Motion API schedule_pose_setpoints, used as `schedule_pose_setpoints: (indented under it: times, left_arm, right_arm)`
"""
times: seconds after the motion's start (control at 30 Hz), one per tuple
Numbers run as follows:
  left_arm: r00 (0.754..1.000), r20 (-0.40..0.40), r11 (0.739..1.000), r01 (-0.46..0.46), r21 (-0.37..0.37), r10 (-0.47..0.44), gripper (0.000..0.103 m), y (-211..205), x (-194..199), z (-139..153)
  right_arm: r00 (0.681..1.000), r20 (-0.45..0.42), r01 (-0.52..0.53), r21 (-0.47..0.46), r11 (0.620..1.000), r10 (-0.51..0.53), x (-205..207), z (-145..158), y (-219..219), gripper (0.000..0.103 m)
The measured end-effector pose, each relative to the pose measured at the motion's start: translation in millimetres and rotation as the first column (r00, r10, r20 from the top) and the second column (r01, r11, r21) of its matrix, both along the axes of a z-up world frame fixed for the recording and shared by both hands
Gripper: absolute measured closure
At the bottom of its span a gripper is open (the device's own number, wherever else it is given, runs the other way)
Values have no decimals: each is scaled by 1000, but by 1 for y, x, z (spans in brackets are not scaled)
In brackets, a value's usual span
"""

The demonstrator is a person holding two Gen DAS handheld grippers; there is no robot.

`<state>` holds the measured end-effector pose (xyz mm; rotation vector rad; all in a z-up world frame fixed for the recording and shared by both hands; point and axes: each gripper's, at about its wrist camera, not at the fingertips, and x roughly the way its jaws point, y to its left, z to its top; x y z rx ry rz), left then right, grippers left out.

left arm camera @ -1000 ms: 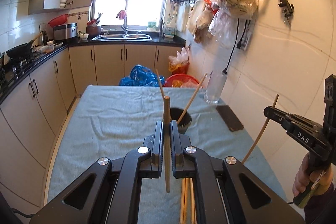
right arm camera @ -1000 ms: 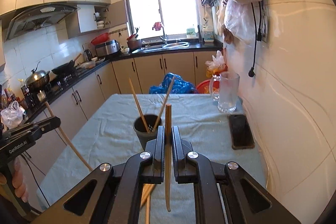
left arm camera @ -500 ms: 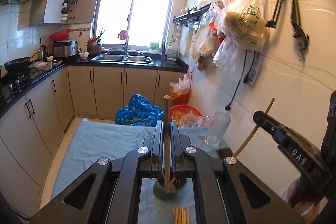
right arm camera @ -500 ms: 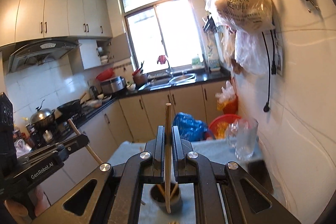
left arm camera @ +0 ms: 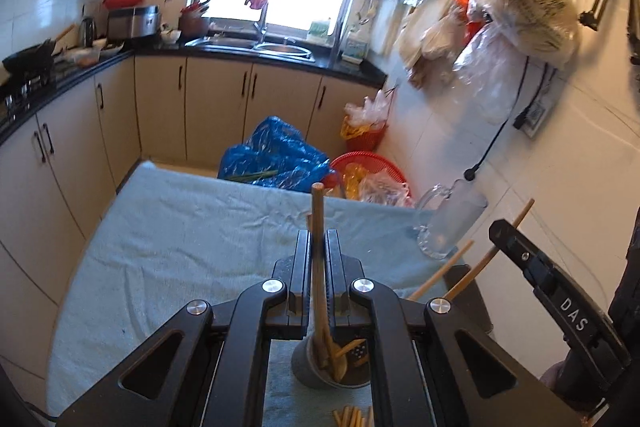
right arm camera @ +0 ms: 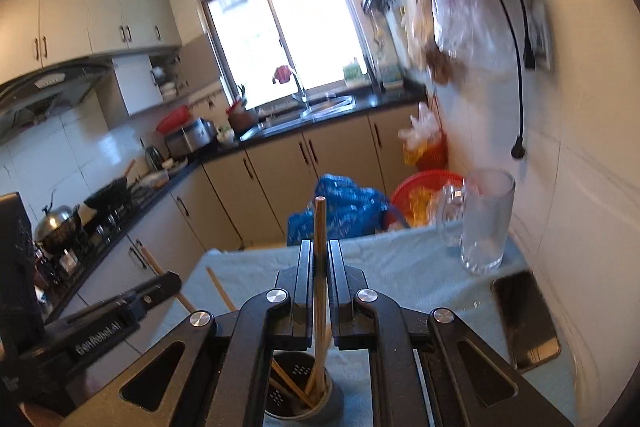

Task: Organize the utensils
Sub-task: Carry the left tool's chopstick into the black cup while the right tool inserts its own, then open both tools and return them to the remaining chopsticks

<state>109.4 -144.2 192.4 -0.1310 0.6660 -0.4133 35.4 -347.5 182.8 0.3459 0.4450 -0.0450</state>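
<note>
**Both chopsticks over the cup: release risks**

Left gripper point(left arm camera: 318, 247): jaws clamped on one chopstick point(left arm camera: 317, 211), held upright. Its lower end sits inside the cup point(left arm camera: 316, 375), among sticks already leaning there. Right gripper point(right arm camera: 320, 259): jaws likewise clamped on a second chopstick point(right arm camera: 320, 227), upright, tip down in the same cup point(right arm camera: 300, 399). The cup stands on the cloth point(left arm camera: 180, 239), directly under both grippers. More loose sticks point(left arm camera: 352, 417) lie on the cloth just beside the cup, not yet sorted.

Risks, as I judge them:
- Two grippers crowd one small opening. If either shifts sideways before letting go, its stick levers against the rim and may tip the cup.
- Sticks already inside lean across the mouth; a new one may catch on them and stay high, then topple out on release.
- Cannot tell whether either tip reaches the bottom. If one is let go high, it could bounce out.
- The glass mug point(right arm camera: 484, 227) stands near the right side; a wide withdrawal could knock it.
- The phone point(right arm camera: 524, 319) lies near the cloth's edge; low concern.
</note>
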Motion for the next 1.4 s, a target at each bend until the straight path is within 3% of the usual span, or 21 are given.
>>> schedule_pose_setpoints:
  times: [0.17,0.2,0.23,0.3,0.33,0.57,0.7,0.87,1.07,1.23,1.4]
  left_arm:
    - [1000,-2,1000,-8,-5,8,94,9,-1,-7]
    - [1000,-1,1000,-10,-7,10,85,11,-2,-7]
    - [1000,2,1000,-14,-10,14,71,14,-4,-6]
    - [999,16,999,-28,-26,28,61,20,-9,-4]
    - [999,20,999,-30,-30,31,60,22,-12,-2]
    - [997,65,999,-41,-19,42,59,44,-41,14]
    - [993,105,999,-48,-9,49,52,61,-69,24]
    - [992,119,998,-53,24,50,46,79,-100,19]
    - [999,39,996,-38,77,36,44,94,-126,-23]
    - [994,-104,993,-6,115,18,44,93,-138,-82]
    - [985,-165,979,80,190,-49,44,65,-152,-128]
  right_arm:
    - [999,-50,11,44,999,-9,13,-20,-15,94]
    - [998,-58,10,58,998,-7,15,-23,-18,88]
    - [998,-63,15,71,997,-10,15,-26,-20,74]
    - [998,-62,25,89,996,-20,13,-28,-23,55]
    - [998,-58,31,94,995,-26,11,-29,-25,52]
    - [998,-49,34,61,998,-31,-14,-11,-26,47]
    - [999,-39,28,7,1000,-28,-43,6,-23,40]
    - [996,-88,6,-86,996,-13,-83,10,-20,34]
    - [975,-222,-43,-182,982,2,-132,-17,-21,30]
    - [924,-381,-125,-215,969,35,-165,-76,-11,30]
    - [879,-465,-207,-168,964,107,-183,-135,6,30]
